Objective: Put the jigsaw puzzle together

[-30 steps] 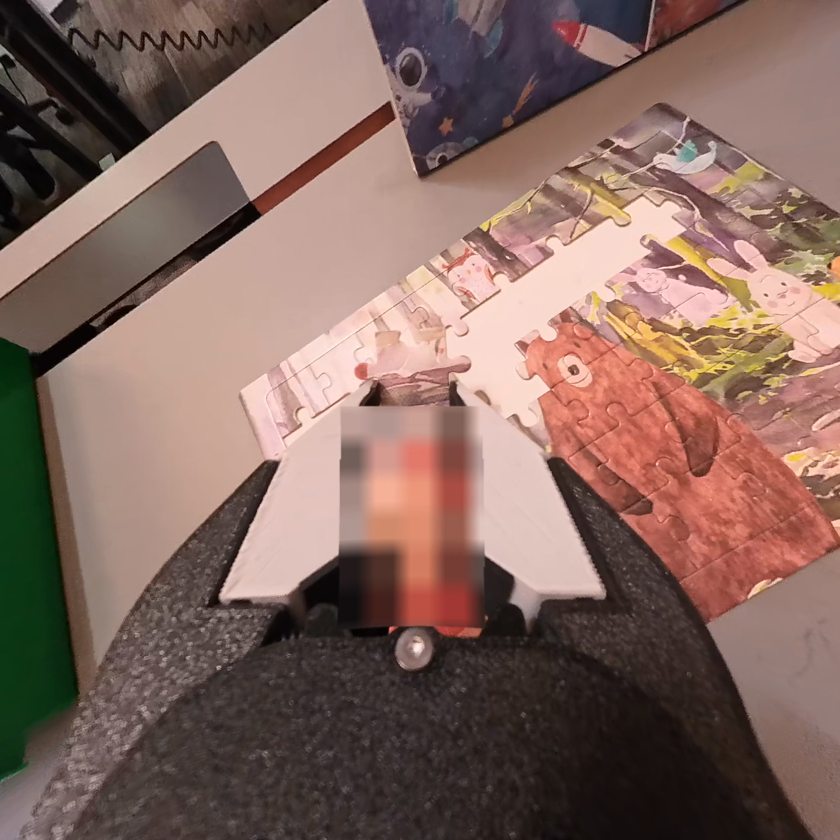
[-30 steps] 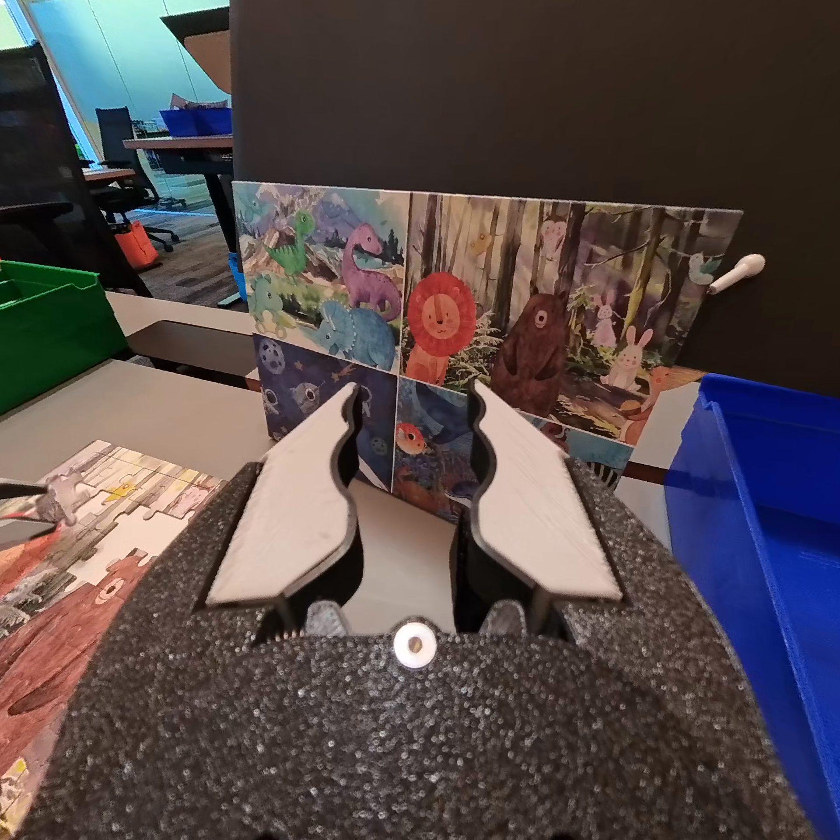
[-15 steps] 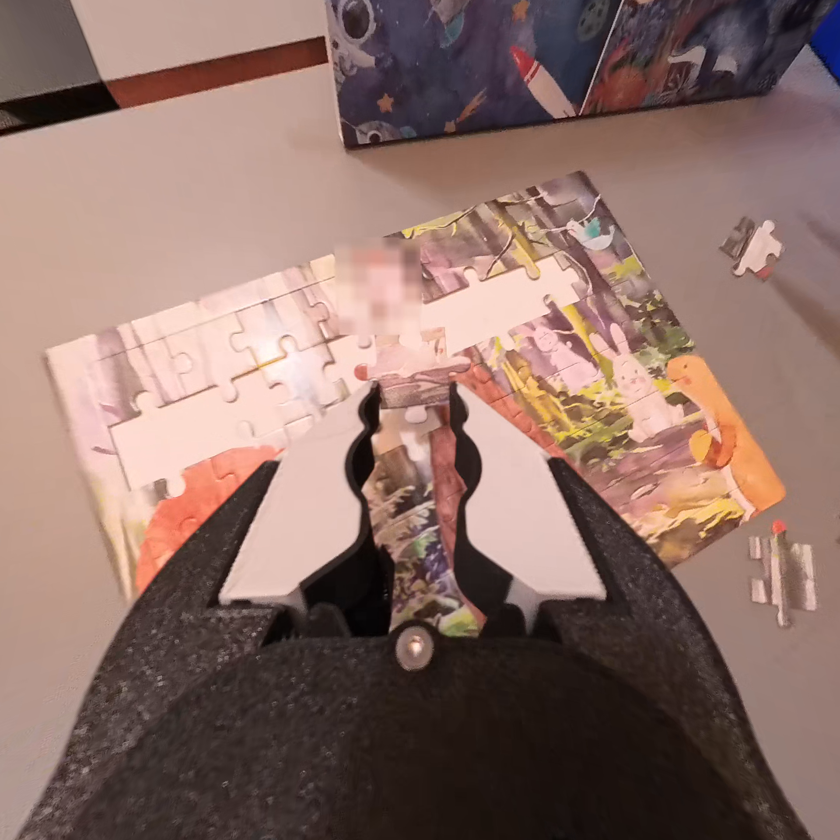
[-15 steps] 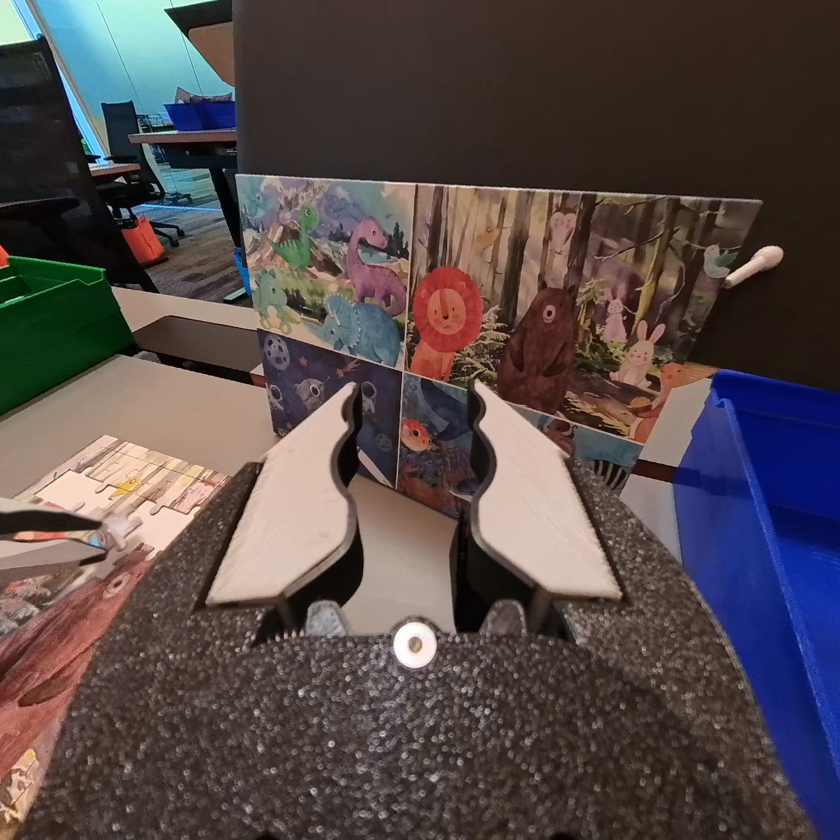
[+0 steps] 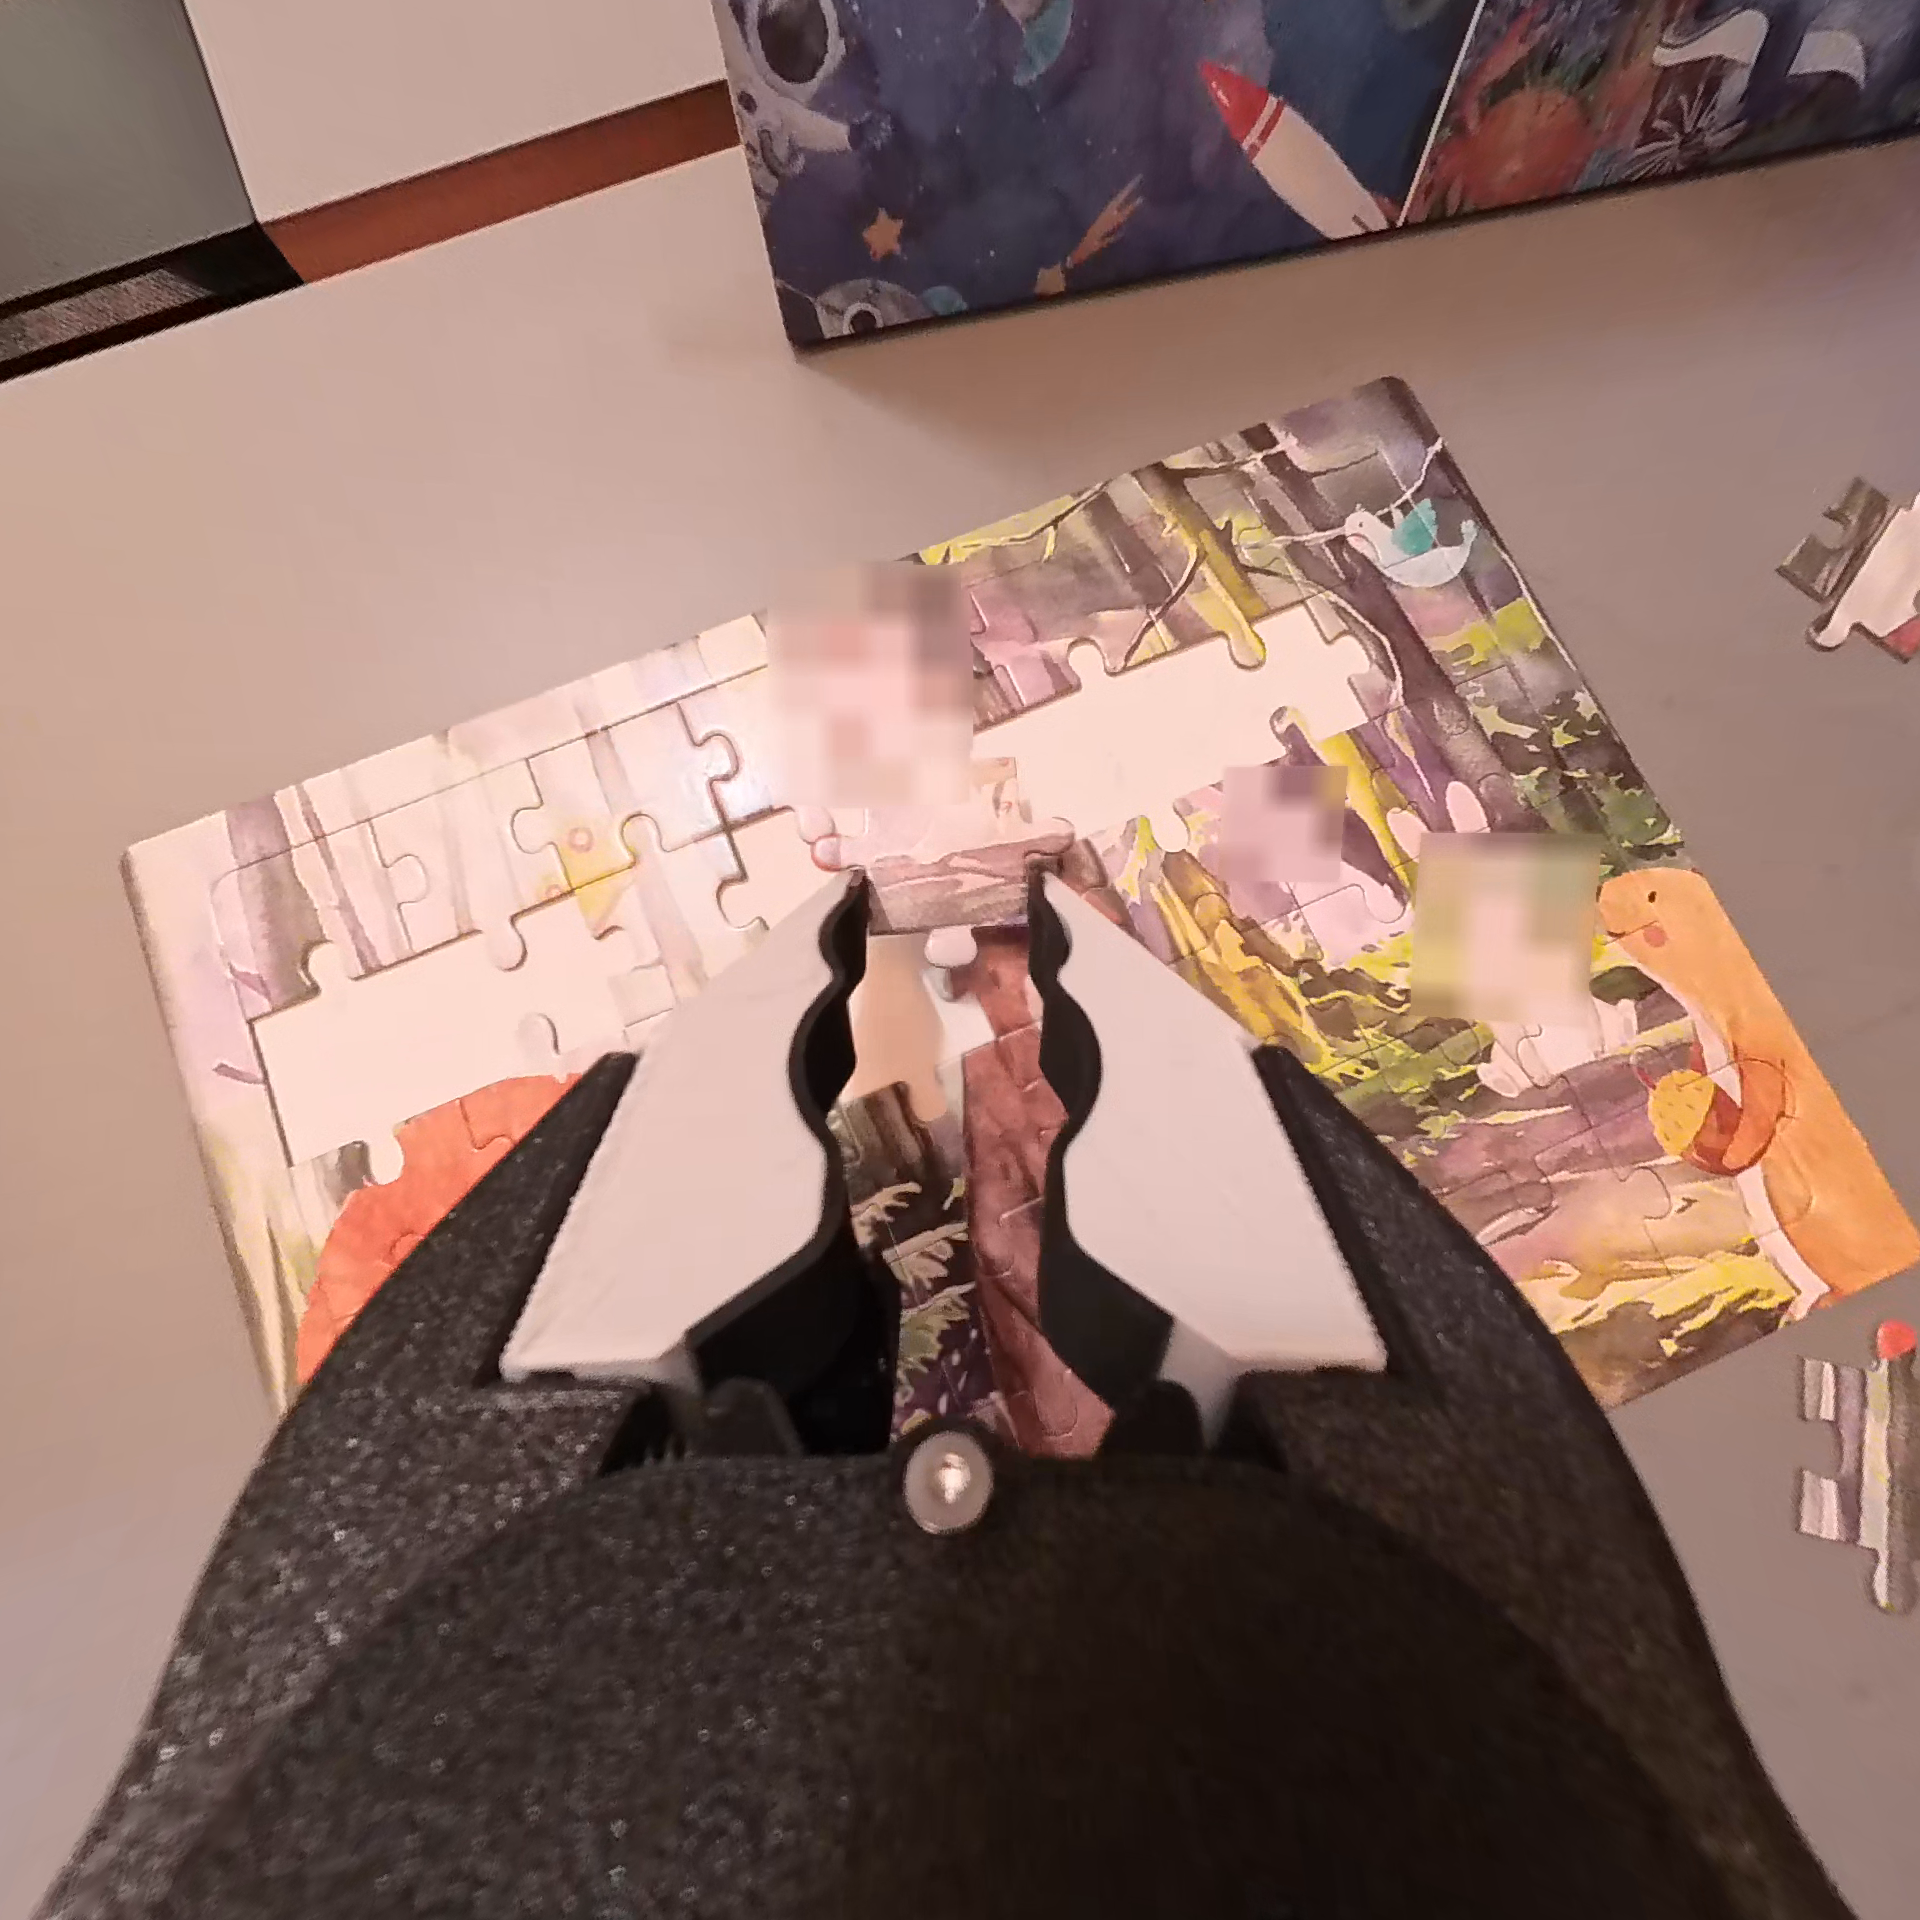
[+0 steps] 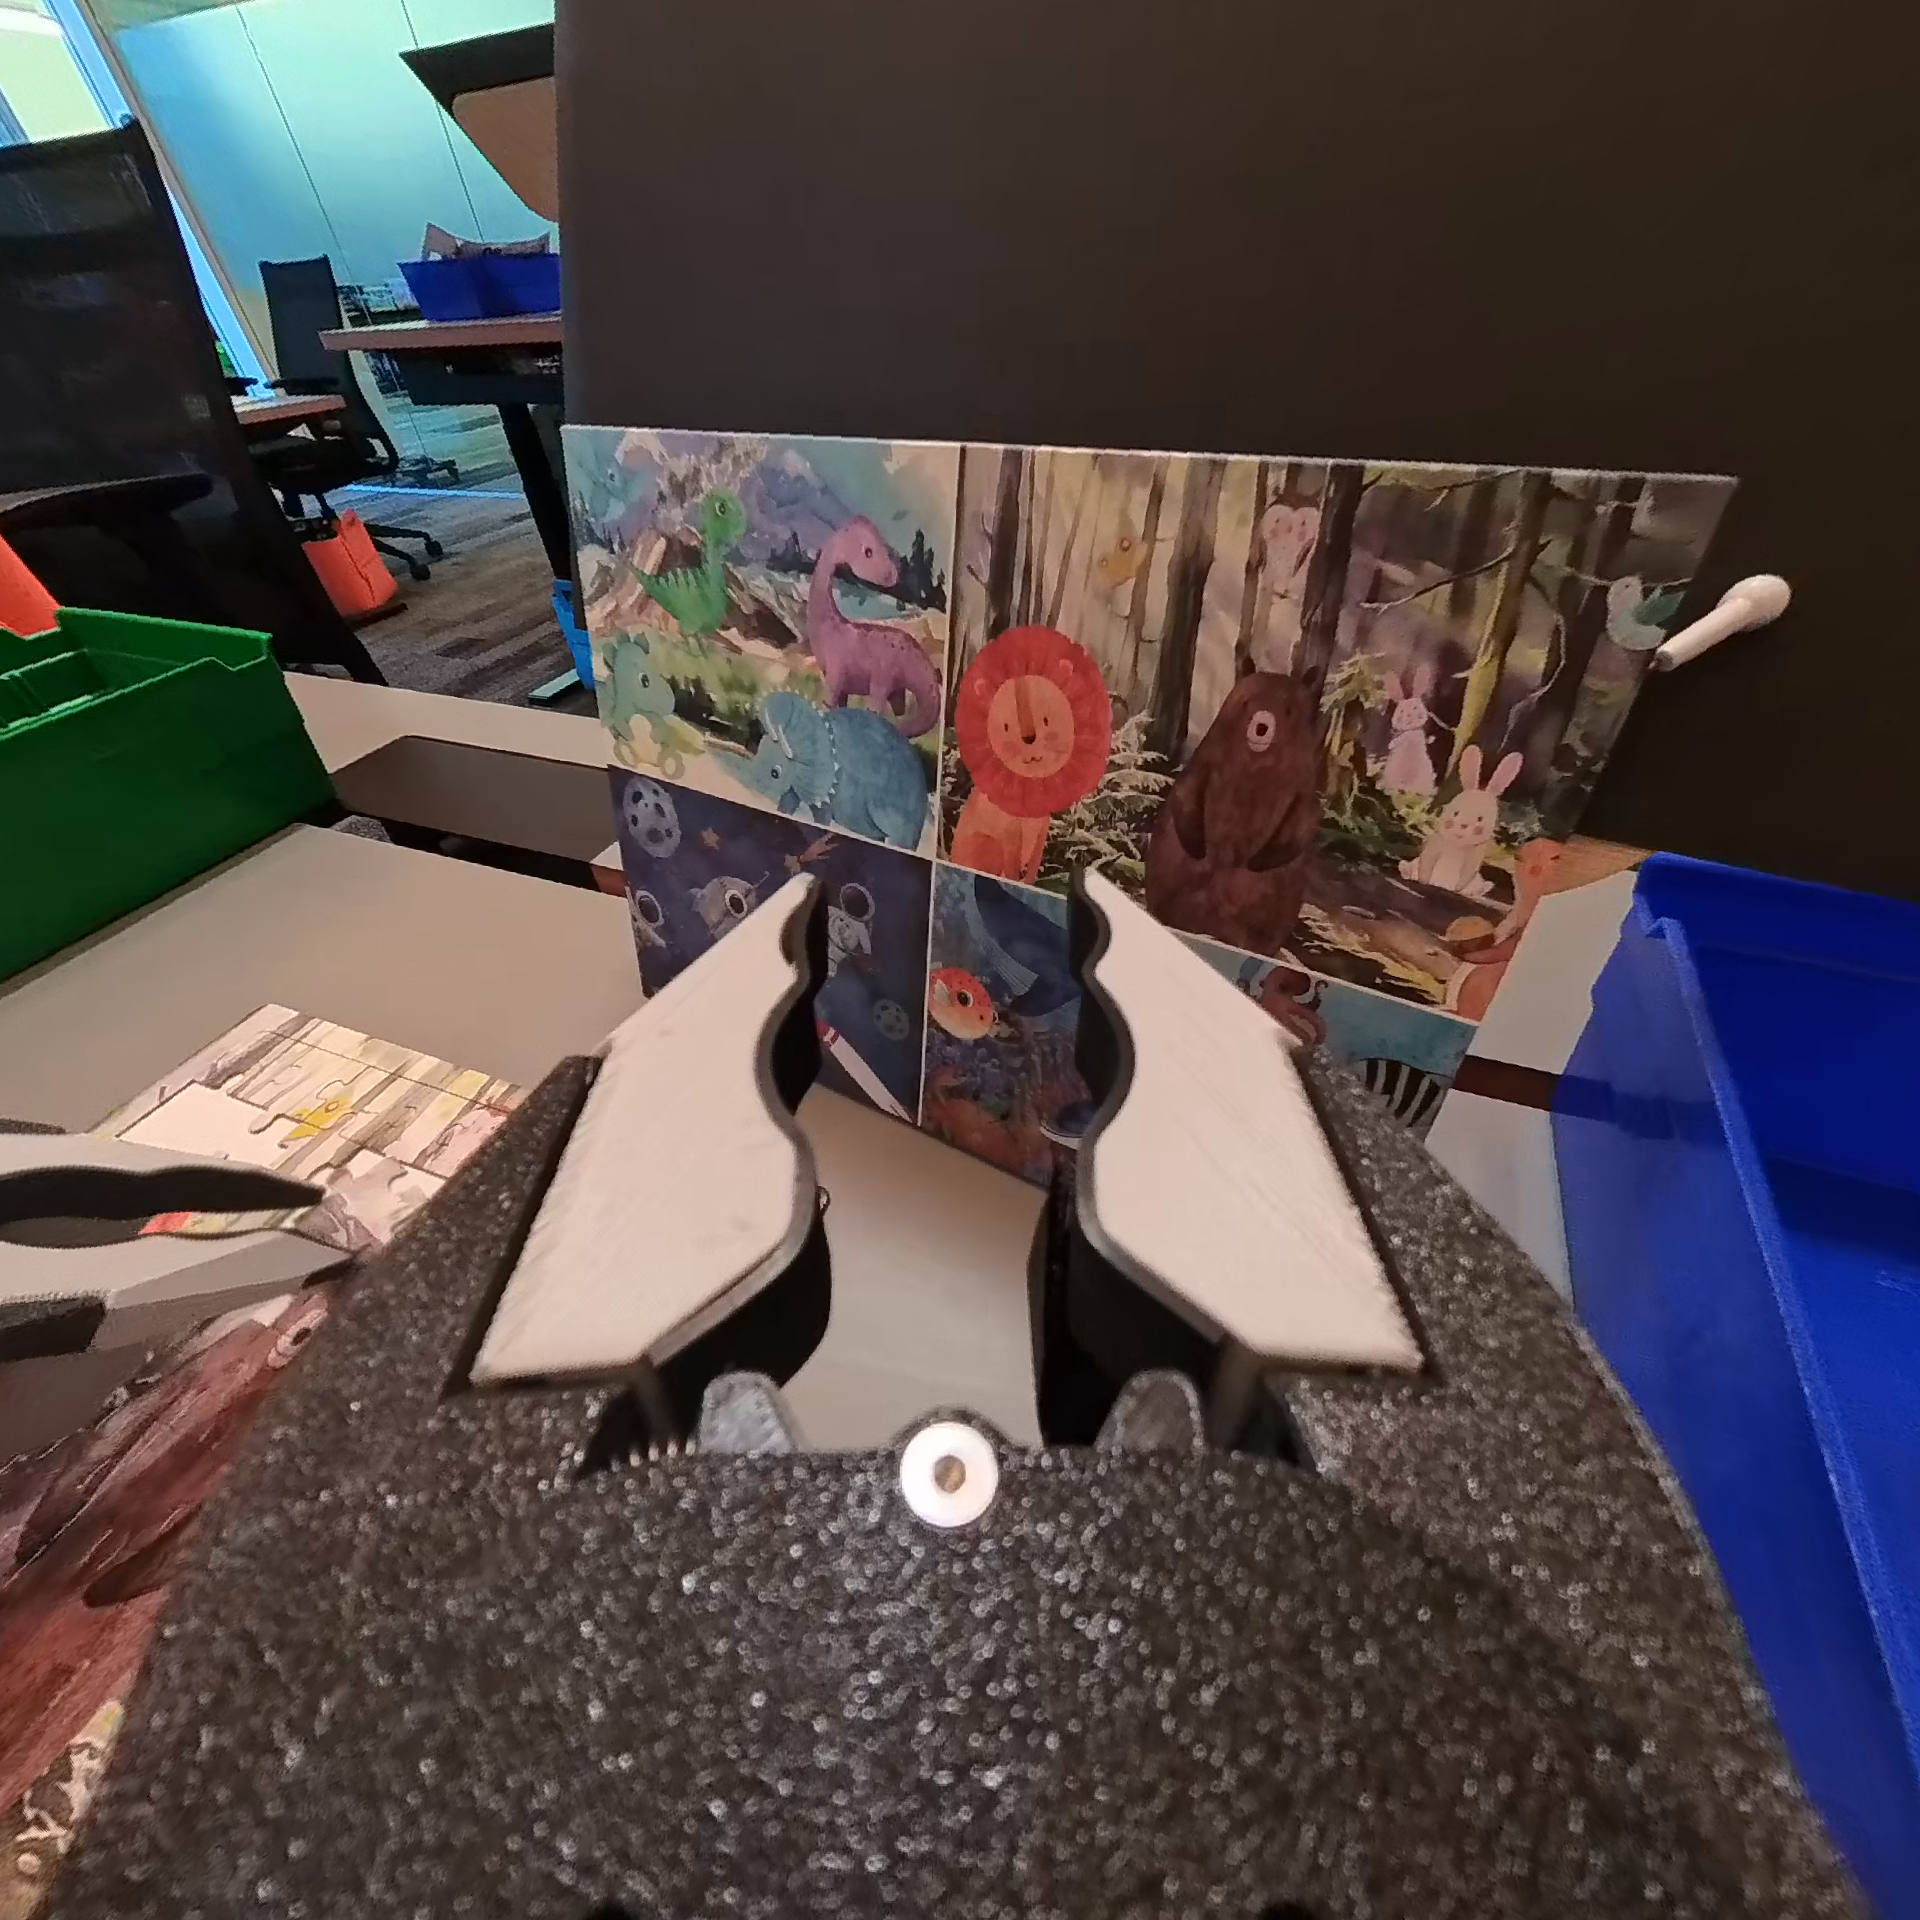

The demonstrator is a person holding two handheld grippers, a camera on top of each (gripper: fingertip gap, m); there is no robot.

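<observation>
The left gripper [image 5: 945, 883] points down over the middle of the jigsaw puzzle [image 5: 1558, 1132], and its two fingers pinch one puzzle piece [image 5: 951, 883] by its sides, just over a long white gap [image 5: 1174, 727] with bare grey table [image 5: 416, 499] all around the puzzle's edges. Two loose pieces [image 5: 1860, 1475] lie on the table past the puzzle's right edge, and the picture box [image 5: 1143, 156] stands just behind it. The right gripper [image 6: 948, 914] is held level above the table, spread wide and holding nothing, with a blue bin [image 6: 1766, 1143] close on its right and a green bin [image 6: 156, 748] far off to the left.
</observation>
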